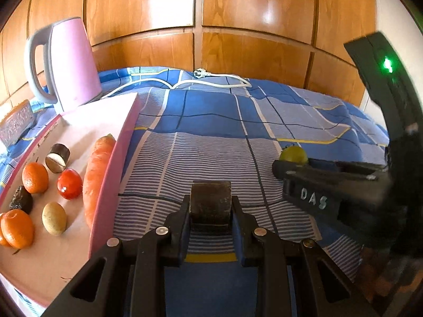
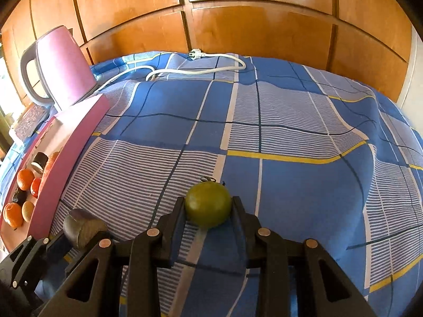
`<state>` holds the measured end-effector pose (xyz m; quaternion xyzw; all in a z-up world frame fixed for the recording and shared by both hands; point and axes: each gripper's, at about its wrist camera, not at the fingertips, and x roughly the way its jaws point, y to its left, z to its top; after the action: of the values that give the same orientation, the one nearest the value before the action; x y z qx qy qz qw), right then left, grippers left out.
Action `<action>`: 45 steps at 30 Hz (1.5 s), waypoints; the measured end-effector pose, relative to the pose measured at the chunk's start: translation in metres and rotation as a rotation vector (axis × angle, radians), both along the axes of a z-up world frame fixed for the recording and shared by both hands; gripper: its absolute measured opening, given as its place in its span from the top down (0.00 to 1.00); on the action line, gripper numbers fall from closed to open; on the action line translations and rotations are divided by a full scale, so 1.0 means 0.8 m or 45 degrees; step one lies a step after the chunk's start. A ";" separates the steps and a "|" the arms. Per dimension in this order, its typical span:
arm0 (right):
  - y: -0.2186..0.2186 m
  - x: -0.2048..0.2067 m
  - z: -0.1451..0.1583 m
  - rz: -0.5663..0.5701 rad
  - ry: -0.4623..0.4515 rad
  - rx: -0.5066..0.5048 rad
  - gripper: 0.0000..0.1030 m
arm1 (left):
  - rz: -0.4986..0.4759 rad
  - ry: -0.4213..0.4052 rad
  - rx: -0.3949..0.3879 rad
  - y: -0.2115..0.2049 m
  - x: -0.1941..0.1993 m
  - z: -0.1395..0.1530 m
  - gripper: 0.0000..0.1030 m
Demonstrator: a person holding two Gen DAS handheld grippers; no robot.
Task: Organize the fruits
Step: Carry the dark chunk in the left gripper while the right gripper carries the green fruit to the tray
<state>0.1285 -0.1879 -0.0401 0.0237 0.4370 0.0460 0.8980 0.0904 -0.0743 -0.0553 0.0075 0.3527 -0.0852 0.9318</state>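
My left gripper (image 1: 210, 212) is shut on a dark brown, cut-ended chunk (image 1: 210, 198), held just above the blue chequered bedspread (image 1: 211, 121) to the right of the pink tray (image 1: 116, 163). On the tray lie two oranges (image 1: 35, 177), a red tomato (image 1: 69, 184), a carrot (image 1: 96, 174), a potato (image 1: 54, 218) and dark pieces (image 1: 57, 157). My right gripper (image 2: 208, 207) is shut on a round green fruit (image 2: 207, 203) over the bedspread. In the right wrist view the left gripper (image 2: 76, 237) with its dark chunk (image 2: 83, 225) shows at lower left.
A pink kettle (image 1: 71, 66) stands behind the tray, its white cable and plug (image 1: 211, 76) trailing along the far edge of the bed. A brown patterned box (image 1: 17, 124) sits at far left. Wooden wardrobe doors (image 1: 198, 13) close off the back.
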 end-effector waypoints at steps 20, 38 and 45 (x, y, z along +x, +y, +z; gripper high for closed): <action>-0.002 0.005 0.001 -0.015 -0.010 0.007 0.68 | -0.029 0.002 -0.041 -0.005 -0.008 0.002 0.74; -0.005 -0.043 0.014 -0.045 -0.003 0.140 0.68 | -0.109 -0.178 -0.049 0.002 -0.066 0.043 0.74; 0.001 -0.069 0.032 -0.026 -0.105 0.154 0.68 | 0.000 -0.255 -0.129 0.040 -0.086 0.071 0.74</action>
<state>0.0734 -0.1871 -0.0142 0.0804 0.3958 0.0639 0.9126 0.0213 -0.0420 0.0017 -0.0313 0.2529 -0.1016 0.9616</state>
